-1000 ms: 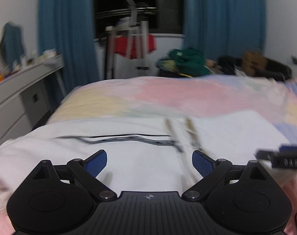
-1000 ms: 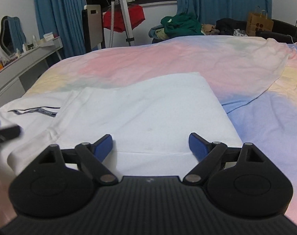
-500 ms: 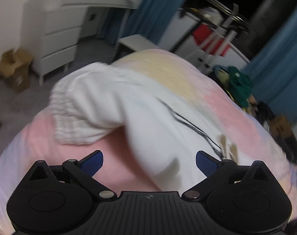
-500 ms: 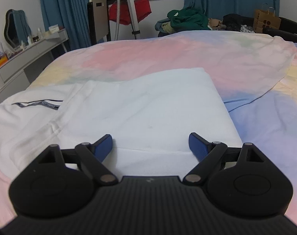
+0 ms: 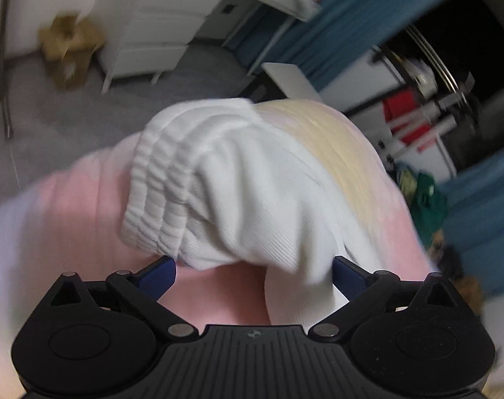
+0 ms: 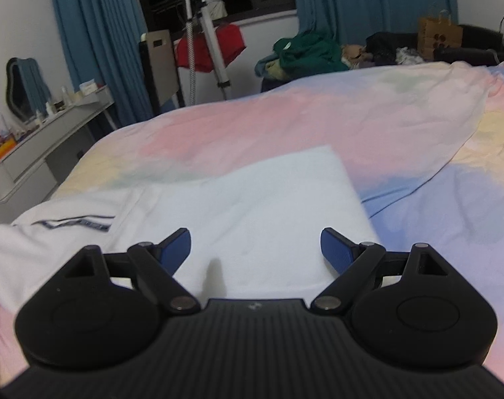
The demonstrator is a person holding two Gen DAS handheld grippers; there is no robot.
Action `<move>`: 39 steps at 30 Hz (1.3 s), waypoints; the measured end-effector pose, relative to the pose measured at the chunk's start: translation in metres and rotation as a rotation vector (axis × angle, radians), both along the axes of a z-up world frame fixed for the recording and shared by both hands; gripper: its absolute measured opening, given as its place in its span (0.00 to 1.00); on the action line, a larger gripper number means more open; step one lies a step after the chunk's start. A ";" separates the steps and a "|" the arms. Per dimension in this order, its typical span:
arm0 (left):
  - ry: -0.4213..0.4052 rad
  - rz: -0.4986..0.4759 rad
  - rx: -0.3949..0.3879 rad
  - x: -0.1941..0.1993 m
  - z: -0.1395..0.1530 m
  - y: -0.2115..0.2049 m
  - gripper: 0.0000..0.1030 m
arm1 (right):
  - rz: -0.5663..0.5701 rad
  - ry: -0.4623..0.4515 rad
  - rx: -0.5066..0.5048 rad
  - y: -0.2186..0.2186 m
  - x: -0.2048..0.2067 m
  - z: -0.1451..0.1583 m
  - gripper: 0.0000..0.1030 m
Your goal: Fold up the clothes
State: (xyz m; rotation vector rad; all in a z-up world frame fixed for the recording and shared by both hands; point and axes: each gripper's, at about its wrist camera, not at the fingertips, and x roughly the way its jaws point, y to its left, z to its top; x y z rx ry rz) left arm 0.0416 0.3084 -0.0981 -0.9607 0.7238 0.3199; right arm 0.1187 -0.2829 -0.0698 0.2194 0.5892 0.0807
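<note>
A white garment [image 6: 238,212] lies partly folded on the pastel bedspread [image 6: 318,123]; a dark striped band [image 6: 75,224] shows near its left end. In the left wrist view its bunched end with a ribbed cuff [image 5: 159,186] hangs over the bed's corner. My left gripper [image 5: 253,274] is open, its jaws on either side of the bunched cloth's lower edge. My right gripper [image 6: 255,249] is open and empty, low over the flat folded part.
A white dresser [image 5: 152,40] and a cardboard box [image 5: 69,50] stand on the grey floor beside the bed. A clothes rack with a red garment [image 6: 208,46], a pile of green clothes [image 6: 305,53] and blue curtains [image 6: 99,33] stand beyond the bed.
My left gripper has swung from facing across the bed to the garment's bunched cuff end at the bed's corner and closed in on it. My right gripper has barely moved.
</note>
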 end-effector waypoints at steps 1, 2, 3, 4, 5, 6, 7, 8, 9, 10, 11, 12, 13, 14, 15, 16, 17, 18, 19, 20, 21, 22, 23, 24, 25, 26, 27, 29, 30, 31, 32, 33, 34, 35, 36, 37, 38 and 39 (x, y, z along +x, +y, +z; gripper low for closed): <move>-0.009 0.022 -0.047 0.003 -0.007 0.008 0.96 | -0.002 0.002 -0.007 0.000 0.001 -0.001 0.84; -0.018 0.045 -0.093 0.005 -0.014 0.015 0.95 | -0.002 0.006 -0.011 0.000 0.001 -0.002 0.84; -0.028 0.069 -0.133 0.007 -0.019 0.022 0.94 | 0.003 0.007 -0.011 0.001 0.001 -0.002 0.84; -0.037 0.099 -0.158 0.006 -0.023 0.026 0.91 | 0.008 0.006 -0.011 0.002 0.001 -0.002 0.84; -0.050 0.129 -0.182 0.004 -0.026 0.030 0.90 | 0.014 0.006 -0.011 0.002 0.000 -0.002 0.84; -0.067 0.149 -0.209 0.002 -0.029 0.033 0.89 | 0.024 0.004 -0.017 0.004 0.000 -0.002 0.84; -0.081 0.154 -0.234 -0.001 -0.032 0.036 0.88 | 0.035 0.001 -0.025 0.006 0.000 -0.002 0.84; -0.089 0.150 -0.259 -0.003 -0.034 0.038 0.86 | 0.041 0.000 -0.041 0.009 -0.001 -0.002 0.84; -0.096 0.146 -0.284 -0.005 -0.037 0.041 0.86 | 0.046 -0.001 -0.057 0.012 -0.001 -0.002 0.84; -0.106 0.143 -0.312 -0.007 -0.040 0.042 0.86 | 0.050 0.002 -0.076 0.015 -0.001 -0.002 0.84; -0.123 0.140 -0.349 -0.011 -0.042 0.041 0.86 | 0.055 0.008 -0.094 0.018 0.000 -0.003 0.84; -0.149 0.135 -0.388 -0.015 -0.044 0.038 0.86 | 0.059 0.012 -0.101 0.020 0.001 -0.004 0.84; -0.178 0.132 -0.418 -0.016 -0.045 0.035 0.86 | 0.063 0.015 -0.107 0.021 0.001 -0.005 0.84; -0.197 0.122 -0.436 -0.016 -0.046 0.031 0.87 | 0.063 0.017 -0.106 0.021 0.002 -0.006 0.84; -0.192 0.096 -0.429 -0.010 -0.045 0.026 0.87 | 0.063 0.019 -0.104 0.021 0.002 -0.007 0.84; -0.186 0.068 -0.416 -0.003 -0.044 0.023 0.87 | 0.062 0.020 -0.103 0.021 0.002 -0.007 0.84; -0.189 0.057 -0.402 0.003 -0.044 0.023 0.87 | 0.064 0.021 -0.104 0.022 0.003 -0.007 0.84; -0.189 0.053 -0.380 0.009 -0.043 0.023 0.87 | 0.065 0.022 -0.105 0.022 0.003 -0.007 0.84; -0.181 0.063 -0.344 0.014 -0.042 0.026 0.87 | 0.066 0.023 -0.106 0.022 0.003 -0.008 0.84; -0.173 0.075 -0.304 0.018 -0.042 0.030 0.87 | 0.066 0.020 -0.106 0.022 0.002 -0.007 0.84; -0.162 0.091 -0.258 0.021 -0.042 0.036 0.86 | 0.065 0.016 -0.106 0.021 0.001 -0.006 0.84; -0.151 0.112 -0.230 0.024 -0.044 0.043 0.84 | 0.063 0.012 -0.105 0.020 0.000 -0.005 0.84; -0.142 0.134 -0.235 0.024 -0.048 0.048 0.82 | 0.062 0.008 -0.105 0.019 0.000 -0.004 0.84; -0.136 0.159 -0.258 0.022 -0.053 0.052 0.79 | 0.061 0.004 -0.105 0.018 -0.001 -0.003 0.84; -0.131 0.188 -0.288 0.023 -0.059 0.058 0.74 | 0.060 0.000 -0.105 0.018 -0.002 -0.002 0.84; -0.127 0.209 -0.308 0.023 -0.063 0.063 0.69 | 0.065 -0.005 -0.108 0.018 -0.003 -0.002 0.84; -0.128 0.216 -0.309 0.025 -0.064 0.066 0.67 | 0.071 -0.012 -0.113 0.019 -0.004 -0.001 0.84; -0.107 0.198 -0.234 0.032 -0.060 0.068 0.57 | 0.092 -0.015 -0.120 0.021 -0.005 0.000 0.84; -0.094 0.184 -0.179 0.036 -0.057 0.067 0.54 | 0.101 -0.013 -0.125 0.023 -0.004 -0.001 0.84; -0.086 0.173 -0.132 0.039 -0.053 0.065 0.47 | 0.108 -0.007 -0.135 0.025 -0.004 -0.003 0.84; -0.084 0.166 -0.092 0.042 -0.050 0.062 0.38 | 0.113 0.015 -0.155 0.028 -0.001 -0.008 0.84; -0.091 0.164 -0.067 0.044 -0.046 0.060 0.35 | 0.121 0.047 -0.172 0.031 0.002 -0.014 0.84; -0.098 0.162 -0.042 0.045 -0.042 0.058 0.30 | 0.129 0.081 -0.180 0.033 0.005 -0.023 0.84; -0.103 0.158 -0.013 0.046 -0.036 0.052 0.27 | 0.137 0.115 -0.186 0.035 0.009 -0.032 0.84; -0.106 0.154 0.019 0.048 -0.029 0.047 0.26 | 0.142 0.121 -0.193 0.036 0.010 -0.036 0.85; -0.106 0.150 0.056 0.050 -0.022 0.041 0.24 | 0.146 0.124 -0.199 0.037 0.011 -0.039 0.86; -0.102 0.142 0.100 0.048 -0.013 0.033 0.22 | 0.148 0.123 -0.199 0.036 0.011 -0.039 0.86; -0.102 0.136 0.141 0.048 -0.005 0.025 0.22 | 0.145 0.124 -0.185 0.034 0.011 -0.038 0.86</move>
